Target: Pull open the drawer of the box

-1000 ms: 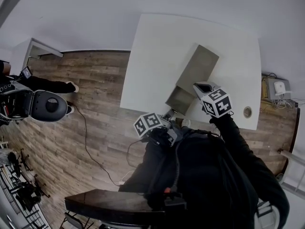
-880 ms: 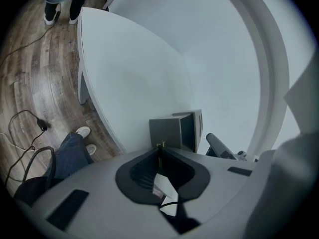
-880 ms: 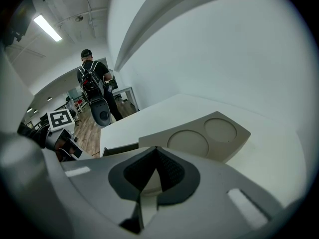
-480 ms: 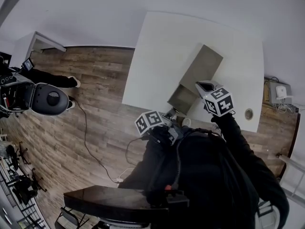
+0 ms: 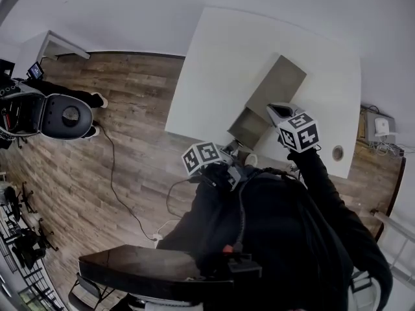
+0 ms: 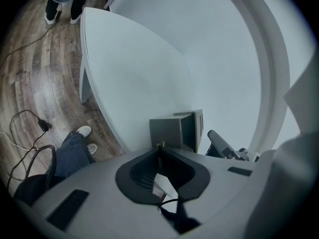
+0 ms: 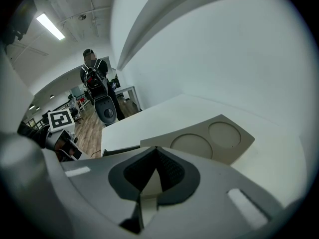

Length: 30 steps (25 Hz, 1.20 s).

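A grey box lies on the white table; its top has two round recesses. Its drawer stands pulled out toward the table's near edge. My left gripper is at the drawer front, with its jaws shut on the small brass knob. My right gripper is over the near end of the box top, and its jaws are shut with nothing between them. Whether it touches the box is unclear.
A small round thing sits at the table's right near corner. A white device with cables lies beyond the table's right side. A person by a black seat stands far left. A cable runs over the wooden floor.
The head view has shifted a little. Both grippers keep their places at the knob and over the box; the drawer shows no clear further movement.
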{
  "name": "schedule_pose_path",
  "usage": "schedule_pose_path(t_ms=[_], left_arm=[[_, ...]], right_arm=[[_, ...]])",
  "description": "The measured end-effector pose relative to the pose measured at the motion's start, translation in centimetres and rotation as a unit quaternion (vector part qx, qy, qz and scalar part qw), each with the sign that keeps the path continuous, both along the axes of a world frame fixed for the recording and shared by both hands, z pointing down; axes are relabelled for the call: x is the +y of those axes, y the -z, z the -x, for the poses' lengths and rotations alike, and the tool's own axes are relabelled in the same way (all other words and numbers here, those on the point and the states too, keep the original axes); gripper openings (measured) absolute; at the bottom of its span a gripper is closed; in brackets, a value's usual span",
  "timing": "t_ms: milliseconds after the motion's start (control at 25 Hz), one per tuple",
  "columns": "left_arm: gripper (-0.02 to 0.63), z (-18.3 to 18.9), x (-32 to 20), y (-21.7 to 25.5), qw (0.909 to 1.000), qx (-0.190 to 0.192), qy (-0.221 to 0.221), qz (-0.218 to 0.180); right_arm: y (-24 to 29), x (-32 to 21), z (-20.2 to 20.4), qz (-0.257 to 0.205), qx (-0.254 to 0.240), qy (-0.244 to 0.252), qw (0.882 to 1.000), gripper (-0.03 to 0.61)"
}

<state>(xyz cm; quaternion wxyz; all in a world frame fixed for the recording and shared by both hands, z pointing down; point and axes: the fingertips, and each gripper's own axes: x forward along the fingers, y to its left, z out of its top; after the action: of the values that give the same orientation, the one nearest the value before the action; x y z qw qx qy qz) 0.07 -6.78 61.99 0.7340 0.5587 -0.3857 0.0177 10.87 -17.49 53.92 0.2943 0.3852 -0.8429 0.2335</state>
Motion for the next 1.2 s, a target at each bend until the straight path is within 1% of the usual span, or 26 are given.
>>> schedule_pose_path(t_ms=[600,960,1200], left_arm=[[0.021,0.3,0.0,-0.3,1.0000,-0.002,0.003,0.008],[0.020,0.6,0.4,-1.4,0.9999,-0.005,0.008,0.010],[0.020,0.7,0.6,-0.7,0.9998,-0.008,0.013,0.010]], right_arm=[[-0.1,-0.6,0.2,0.002,0.002,0.003,1.000,-0.003],[-1.0,-0.4,0.2,0.001,-0.001,0.005,1.000,-0.003],[-0.3,-0.1,0.0,0.001,-0.001,0.004,1.000,-0.003]])
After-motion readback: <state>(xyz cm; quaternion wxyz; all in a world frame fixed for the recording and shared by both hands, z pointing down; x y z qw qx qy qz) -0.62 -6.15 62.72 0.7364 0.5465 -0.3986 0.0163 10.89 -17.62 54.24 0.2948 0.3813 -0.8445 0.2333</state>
